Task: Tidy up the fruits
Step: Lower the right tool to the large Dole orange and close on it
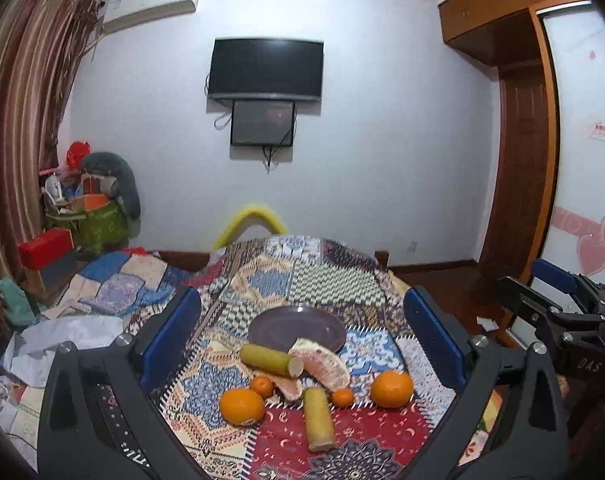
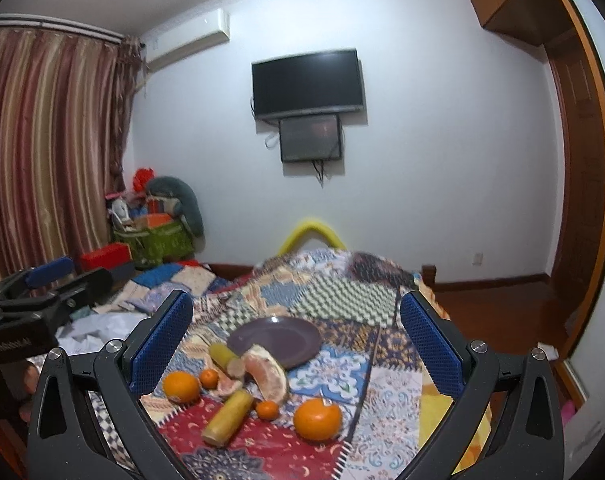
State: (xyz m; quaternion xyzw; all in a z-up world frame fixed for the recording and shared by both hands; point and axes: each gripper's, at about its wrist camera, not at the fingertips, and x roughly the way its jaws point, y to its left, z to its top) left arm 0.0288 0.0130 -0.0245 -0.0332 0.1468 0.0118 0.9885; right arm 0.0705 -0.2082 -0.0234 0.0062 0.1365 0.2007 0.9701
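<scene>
The left gripper (image 1: 302,320) is hovering with its jaws spread wide and holding nothing; the right gripper (image 2: 296,320) is doing the same. All the fruit is lying ahead of and between the blue pads, on a patchwork quilt (image 1: 334,276).

Count, left wrist view: two large oranges, one (image 1: 241,406) toward the left jaw and one (image 1: 391,389) toward the right jaw; two small tangerines (image 1: 262,385) (image 1: 343,397) between them; two sugarcane pieces, one (image 1: 271,359) lying crosswise and one (image 1: 319,419) pointing toward the camera; two peeled pomelo segments, a large one (image 1: 326,364) resting against the plate rim and a smaller one (image 1: 288,387) beside it.

One empty purple plate (image 1: 298,328) is sitting just beyond the pile.

Legible writing: "GenRobot.AI" on the neighbouring gripper body in the right wrist view; "DAS" on the one in the left wrist view.

Beyond, one dark television (image 1: 266,70) is hanging on the wall.
</scene>
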